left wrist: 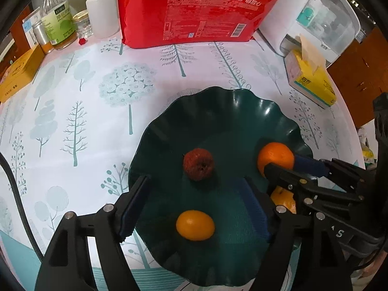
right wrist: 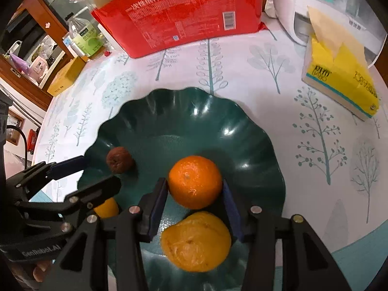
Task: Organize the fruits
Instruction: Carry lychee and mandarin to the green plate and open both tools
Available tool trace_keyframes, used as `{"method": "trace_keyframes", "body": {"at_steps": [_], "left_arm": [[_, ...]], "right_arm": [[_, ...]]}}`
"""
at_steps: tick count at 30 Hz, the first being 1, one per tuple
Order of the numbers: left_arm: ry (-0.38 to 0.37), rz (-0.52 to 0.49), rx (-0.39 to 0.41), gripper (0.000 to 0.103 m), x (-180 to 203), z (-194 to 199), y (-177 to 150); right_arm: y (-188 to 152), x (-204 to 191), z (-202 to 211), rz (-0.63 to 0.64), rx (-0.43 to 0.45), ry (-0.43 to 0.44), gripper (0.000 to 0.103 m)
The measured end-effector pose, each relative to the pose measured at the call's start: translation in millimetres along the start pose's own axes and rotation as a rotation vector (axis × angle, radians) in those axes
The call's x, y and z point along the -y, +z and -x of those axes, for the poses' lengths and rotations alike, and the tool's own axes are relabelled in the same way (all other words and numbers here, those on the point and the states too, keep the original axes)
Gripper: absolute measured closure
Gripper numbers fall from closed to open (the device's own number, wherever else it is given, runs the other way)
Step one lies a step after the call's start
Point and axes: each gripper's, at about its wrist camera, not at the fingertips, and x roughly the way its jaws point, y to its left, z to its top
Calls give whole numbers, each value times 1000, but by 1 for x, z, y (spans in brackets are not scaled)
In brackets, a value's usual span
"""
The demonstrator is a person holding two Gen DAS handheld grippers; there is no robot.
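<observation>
A dark green wavy dish (left wrist: 218, 97) (right wrist: 169, 94) stands on the tree-print tablecloth. In it lie a brown wrinkled fruit (left wrist: 198, 164) (right wrist: 119, 160), a small yellow-orange fruit (left wrist: 195, 225) (right wrist: 108, 207) and a larger dented yellow-orange fruit (right wrist: 196, 241) (left wrist: 282, 198). My left gripper (left wrist: 194, 180) (right wrist: 101, 171) is open over the dish; the small fruit lies between its fingers, untouched by the pads. My right gripper (right wrist: 194, 183) (left wrist: 278, 162) is shut on a round tangerine (right wrist: 195, 181) (left wrist: 275, 157), low over the dish's right side, just beyond the dented fruit.
Behind the dish a big red pack of paper cups (left wrist: 194, 12) stands upright. Right of it are a white appliance (left wrist: 315, 17) and a yellow tissue pack (left wrist: 312, 82). Bottles (left wrist: 58, 21) and a yellow box (left wrist: 17, 72) line the far left. A black cable (left wrist: 14, 181) crosses the left edge.
</observation>
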Motion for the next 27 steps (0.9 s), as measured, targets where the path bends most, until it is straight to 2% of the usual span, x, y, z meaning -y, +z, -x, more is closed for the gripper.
{"method": "trace_keyframes", "body": {"at_steps": [7, 17, 24, 27], "left_arm": [[-41, 43, 20, 27, -3, 15, -8], [-9, 51, 108, 27, -2, 53, -19], [-15, 73, 106, 27, 1, 79, -29], [19, 51, 107, 27, 4, 90, -34]], "right_arm": [[-3, -2, 17, 1, 29, 8, 56], [-16, -12, 44, 9, 64, 31, 56], [-26, -21, 74, 21, 104, 49, 56], [-30, -26, 88, 36, 125, 52, 56]]}}
